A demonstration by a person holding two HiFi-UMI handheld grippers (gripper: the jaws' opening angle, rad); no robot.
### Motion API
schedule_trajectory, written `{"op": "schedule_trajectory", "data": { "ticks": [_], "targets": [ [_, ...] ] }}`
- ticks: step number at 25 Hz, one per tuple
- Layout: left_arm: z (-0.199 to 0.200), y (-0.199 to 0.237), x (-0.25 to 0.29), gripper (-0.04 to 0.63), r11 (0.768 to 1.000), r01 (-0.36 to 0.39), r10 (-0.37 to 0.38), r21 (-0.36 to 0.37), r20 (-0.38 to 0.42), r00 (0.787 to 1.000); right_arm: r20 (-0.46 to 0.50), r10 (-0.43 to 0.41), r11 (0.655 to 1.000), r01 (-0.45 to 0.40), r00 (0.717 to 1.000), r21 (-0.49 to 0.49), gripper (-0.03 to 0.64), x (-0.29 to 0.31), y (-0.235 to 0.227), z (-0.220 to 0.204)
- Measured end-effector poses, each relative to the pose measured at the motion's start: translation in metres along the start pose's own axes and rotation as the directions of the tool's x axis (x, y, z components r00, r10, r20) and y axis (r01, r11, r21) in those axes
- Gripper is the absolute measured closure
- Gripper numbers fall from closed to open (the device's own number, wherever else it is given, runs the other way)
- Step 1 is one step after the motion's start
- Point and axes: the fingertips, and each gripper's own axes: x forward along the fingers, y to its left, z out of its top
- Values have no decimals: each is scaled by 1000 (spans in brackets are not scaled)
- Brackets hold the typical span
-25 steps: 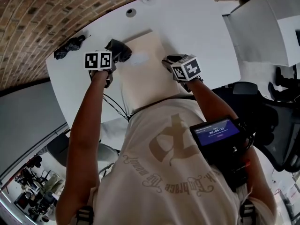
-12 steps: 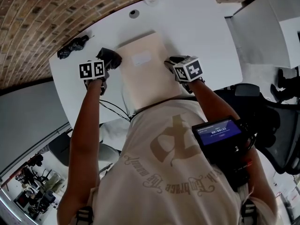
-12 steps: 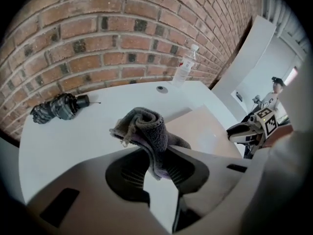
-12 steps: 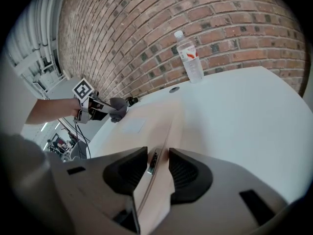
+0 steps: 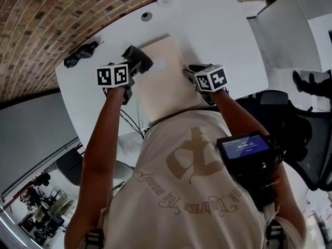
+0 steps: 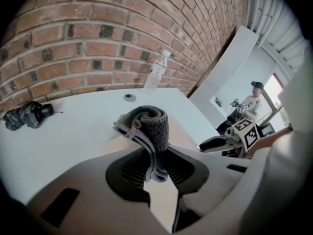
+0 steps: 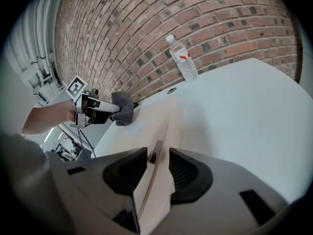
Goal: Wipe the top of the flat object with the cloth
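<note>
Cloth [image 6: 149, 124], grey and rolled up, is clamped between the jaws of the left gripper [image 6: 156, 165] at the far left corner of the beige flat board [image 5: 166, 82]. The right gripper [image 7: 157, 165] grasps the right edge of this board, which lies on the white table [image 5: 218, 25].

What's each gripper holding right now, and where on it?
The left gripper pinches the cloth by its lower end. The right gripper clamps the board at its right edge.
</note>
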Motion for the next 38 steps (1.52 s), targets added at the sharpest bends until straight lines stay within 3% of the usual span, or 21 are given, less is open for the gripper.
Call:
{"op": "schedule_trajectory", "data": {
  "ticks": [3, 6, 10, 15, 20, 38],
  "targets": [
    [4, -42, 26, 497, 993, 110, -108, 42, -33, 994, -14, 17, 1000, -16, 1000, 20, 466, -5, 1, -11],
    [6, -82, 51, 497, 973, 217, -211, 75, -82, 974, -24, 30, 998, -28, 999, 62, 467, -10, 2, -21],
    [9, -114, 76, 497, 958, 273, -261, 90, -128, 957, -47, 46, 996, -42, 998, 82, 468, -12, 11, -33],
    [13, -121, 95, 500, 966, 240, -222, 93, -173, 960, -39, 40, 995, -36, 998, 98, 468, -11, 12, -35],
    [9, -119, 101, 500, 973, 181, -155, 141, -179, 972, -35, 31, 995, -28, 999, 95, 466, -11, 12, -39],
    [-47, -28, 32, 500, 999, 22, -17, 38, -110, 994, -4, -1, 996, 1, 1000, 91, 466, -8, 11, -41]
  ]
}}
